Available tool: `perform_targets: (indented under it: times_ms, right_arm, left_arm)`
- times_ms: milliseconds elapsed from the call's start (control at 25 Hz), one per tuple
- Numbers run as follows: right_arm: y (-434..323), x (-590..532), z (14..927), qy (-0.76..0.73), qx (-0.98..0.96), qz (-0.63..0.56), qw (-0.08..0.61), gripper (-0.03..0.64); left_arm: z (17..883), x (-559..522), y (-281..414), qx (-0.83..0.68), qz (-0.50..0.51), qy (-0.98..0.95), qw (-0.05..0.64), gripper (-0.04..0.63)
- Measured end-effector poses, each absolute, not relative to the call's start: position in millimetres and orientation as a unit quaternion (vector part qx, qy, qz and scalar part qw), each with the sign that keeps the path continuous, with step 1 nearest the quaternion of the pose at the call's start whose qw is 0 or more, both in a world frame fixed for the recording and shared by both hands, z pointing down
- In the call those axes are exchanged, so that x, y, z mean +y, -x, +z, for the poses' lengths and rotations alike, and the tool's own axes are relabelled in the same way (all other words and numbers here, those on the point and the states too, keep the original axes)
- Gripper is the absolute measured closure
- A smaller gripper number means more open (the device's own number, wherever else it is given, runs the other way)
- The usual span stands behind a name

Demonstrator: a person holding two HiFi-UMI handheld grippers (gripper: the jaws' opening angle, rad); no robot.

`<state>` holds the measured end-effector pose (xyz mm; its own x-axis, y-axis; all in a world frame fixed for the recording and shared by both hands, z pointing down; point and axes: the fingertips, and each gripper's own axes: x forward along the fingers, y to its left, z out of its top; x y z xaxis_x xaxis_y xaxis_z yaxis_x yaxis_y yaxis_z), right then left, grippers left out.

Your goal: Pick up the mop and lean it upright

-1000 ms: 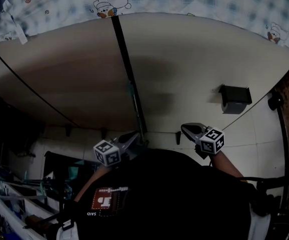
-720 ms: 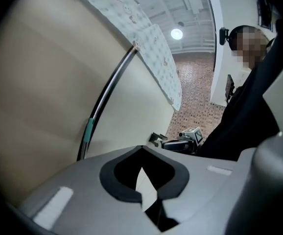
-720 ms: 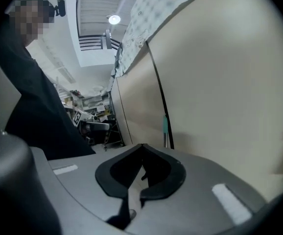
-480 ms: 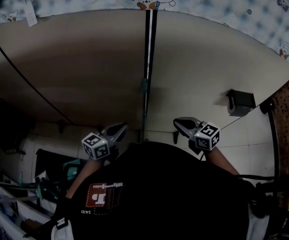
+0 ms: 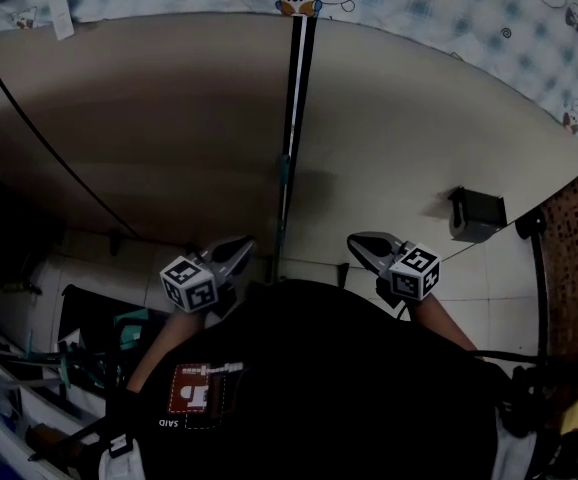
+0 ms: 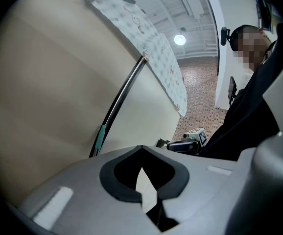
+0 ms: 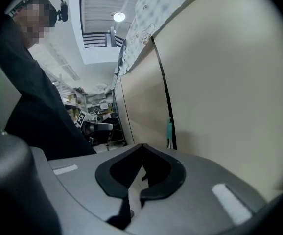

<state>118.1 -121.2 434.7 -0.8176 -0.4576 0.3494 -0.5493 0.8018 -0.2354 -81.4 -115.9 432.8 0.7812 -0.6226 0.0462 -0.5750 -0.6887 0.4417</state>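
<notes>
The mop's dark pole [image 5: 291, 98] leans upright against the beige wall, its top at the patterned cloth, with a teal band [image 5: 282, 171] partway down. Its foot is hidden behind my dark clothing. My left gripper [image 5: 241, 248] is shut and empty, a little left of the pole's lower end. My right gripper [image 5: 357, 243] is shut and empty, further off on the right. The left gripper view shows the pole [image 6: 119, 99] beyond the closed left gripper [image 6: 141, 153]. In the right gripper view the pole [image 7: 163, 87] stands past the closed right gripper [image 7: 142, 148].
A black box [image 5: 474, 211] is fixed low on the wall at the right. Printed cloth [image 5: 419, 8] hangs over the wall's top. A dark seam [image 5: 49, 138] crosses the wall at the left. A cluttered rack [image 5: 29, 368] stands at the lower left, brick-patterned floor [image 5: 574, 228] at the right.
The left gripper has drawn away to the left from the pole's lower end, and the right has shifted slightly. The pole, slanted in the view before, now stands nearly vertical.
</notes>
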Motion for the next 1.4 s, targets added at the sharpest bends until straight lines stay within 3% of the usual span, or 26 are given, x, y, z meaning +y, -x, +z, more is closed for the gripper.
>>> perform_targets:
  times_ms: [520, 1040, 1400]
  right_arm:
    - [-104.8, -138.3, 468.9, -0.219, -0.944, 0.190, 0.155, 0.603]
    - [-26.6, -136.0, 531.3, -0.186, -0.933, 0.236, 0.200, 0.603]
    - [-14.8, -167.9, 567.6, -0.222, -0.917, 0.245, 0.222, 0.601]
  left_arm:
    - [436.7, -115.2, 59.7, -0.346, -0.027, -0.910, 0.226, 0.601]
    - [493.2, -90.5, 86.8, -0.331, -0.007, -0.896, 0.296, 0.601]
    - [523.9, -88.3, 96.3, -0.318, -0.011, -0.889, 0.331, 0.601]
